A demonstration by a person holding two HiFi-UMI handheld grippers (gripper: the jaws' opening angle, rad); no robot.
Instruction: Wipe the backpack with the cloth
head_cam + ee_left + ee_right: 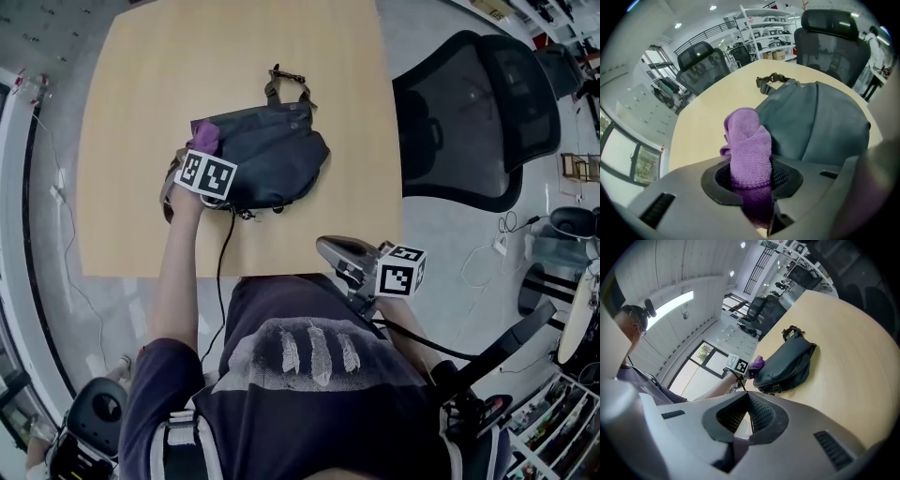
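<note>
Left tool (pixel 201 155) clenched on a bunched purple cloth (pixel 206 139), which sits at the left end of the dark backpack (pixel 272 155). The backpack lies mid-table (pixel 141 84), strap toward the far edge. Right tool (pixel 330 249): jaws pressed together, nothing between them, at the table's near right edge, well apart from the backpack.
</note>
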